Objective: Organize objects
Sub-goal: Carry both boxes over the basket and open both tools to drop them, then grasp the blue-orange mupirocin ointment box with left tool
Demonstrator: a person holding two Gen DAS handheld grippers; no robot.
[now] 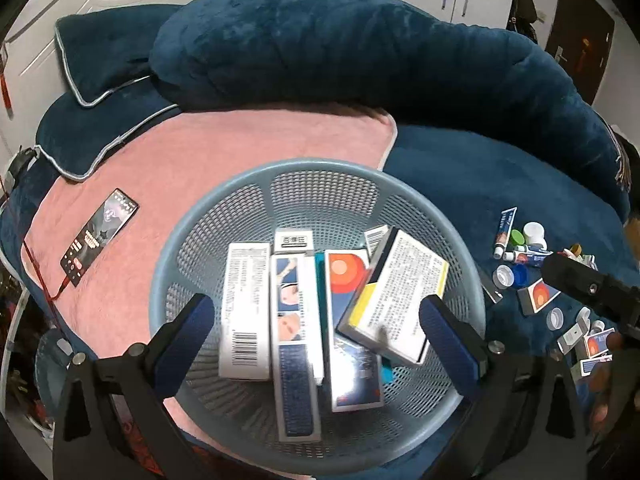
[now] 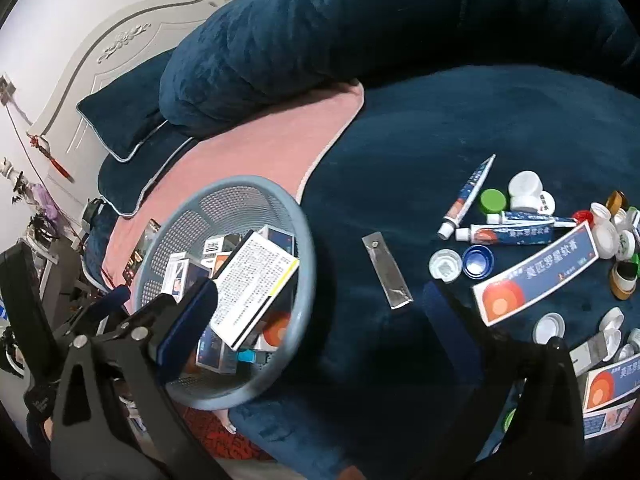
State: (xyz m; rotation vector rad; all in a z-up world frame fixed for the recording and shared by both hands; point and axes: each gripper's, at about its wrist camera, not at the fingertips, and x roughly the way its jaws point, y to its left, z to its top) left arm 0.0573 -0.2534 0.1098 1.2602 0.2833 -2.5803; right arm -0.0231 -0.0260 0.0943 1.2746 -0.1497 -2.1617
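- A round blue mesh basket is sitting on the bed, straddling the edge where a pink towel is meeting the dark blue blanket.
- Inside it, several medicine boxes are lying side by side: a white barcode box, a box with an orange disc, and a yellow-edged box leaning tilted on top of the others.
- The left gripper is hovering over the basket, its jaws spread wide and gripping nothing.
- The right gripper is likewise gaping wide and empty, over bare blanket just beside the basket.
- Only the left wrist view is showing a phone lying on the towel.
- Only the right wrist view is showing clearly the loose pile: ointment tubes, bottle caps, a long ointment box and a foil strip.
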